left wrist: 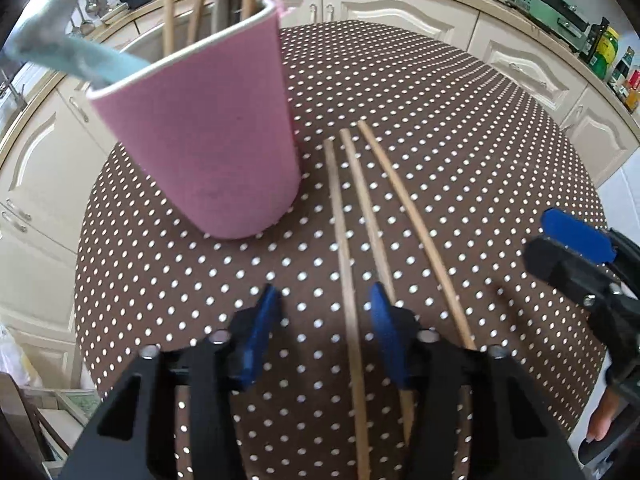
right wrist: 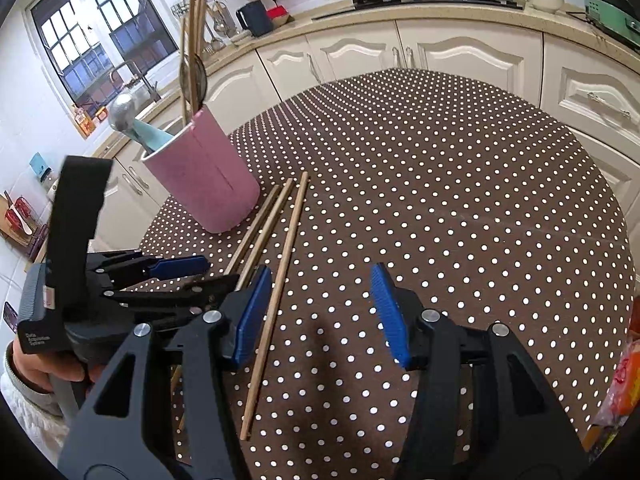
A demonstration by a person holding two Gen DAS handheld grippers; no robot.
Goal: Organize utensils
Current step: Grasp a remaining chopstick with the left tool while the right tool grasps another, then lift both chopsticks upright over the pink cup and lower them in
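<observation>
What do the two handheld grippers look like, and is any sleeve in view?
Both the left gripper and right gripper have black angular plastic frames with silver screws and flat blue ribbed pads. The left one's body carries small white lettering. A pale quilted sleeve shows behind it.

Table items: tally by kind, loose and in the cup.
Wooden sticks on the table: 3
Wooden sticks in the pink cup: 3
Pink cup: 1
Teal-handled scoop: 1
Dark utensil in the cup, unclear: 1
Total: 9

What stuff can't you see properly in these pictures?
- Inside the pink cup: its wall hides it, both views.
- Tops of the sticks in the cup: cut off by the left view's top edge.
- Near ends of two loose chopsticks: behind the left hand-held gripper, right view.
</observation>
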